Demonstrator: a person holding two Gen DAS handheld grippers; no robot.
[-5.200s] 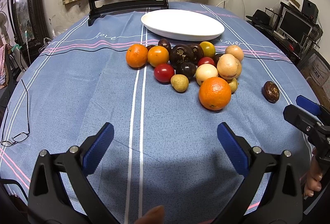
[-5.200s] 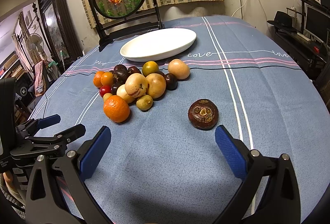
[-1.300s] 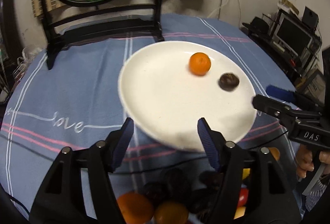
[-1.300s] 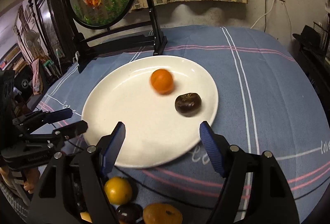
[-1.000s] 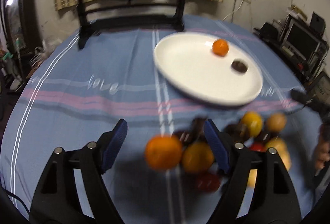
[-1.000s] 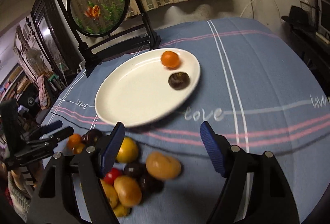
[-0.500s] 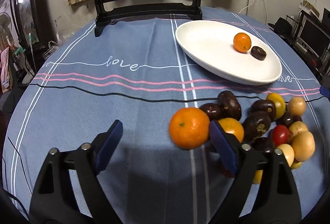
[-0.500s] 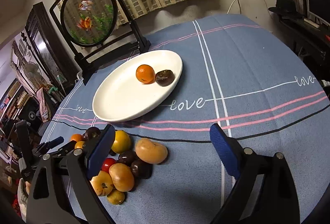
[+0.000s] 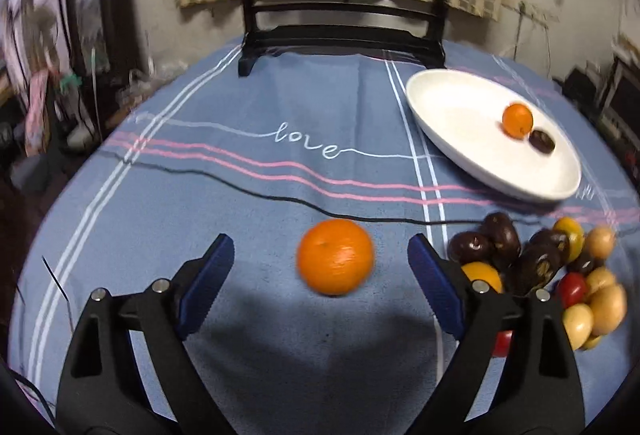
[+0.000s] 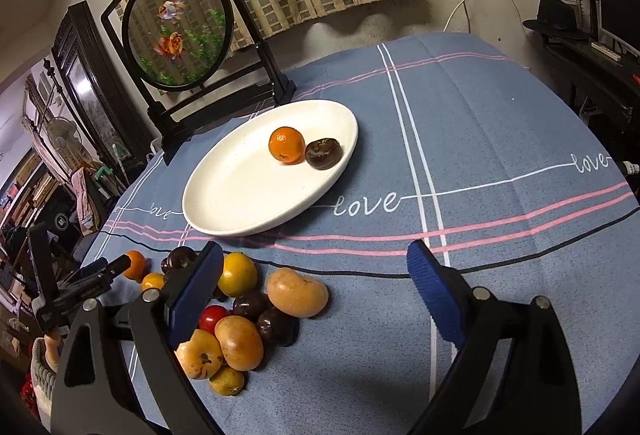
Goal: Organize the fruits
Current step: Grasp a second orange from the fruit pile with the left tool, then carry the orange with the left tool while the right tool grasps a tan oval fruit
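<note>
Both my grippers gape wide, gripping nothing.
My left gripper point(image 9: 320, 263) frames a big orange point(image 9: 335, 256) on the cloth, untouched; my right gripper point(image 10: 312, 269) hangs beside the fruit pile point(image 10: 256, 307); the white plate point(image 10: 240, 191) beyond holds a small orange point(image 10: 285, 145) touching a dark fruit point(image 10: 323, 153).
</note>
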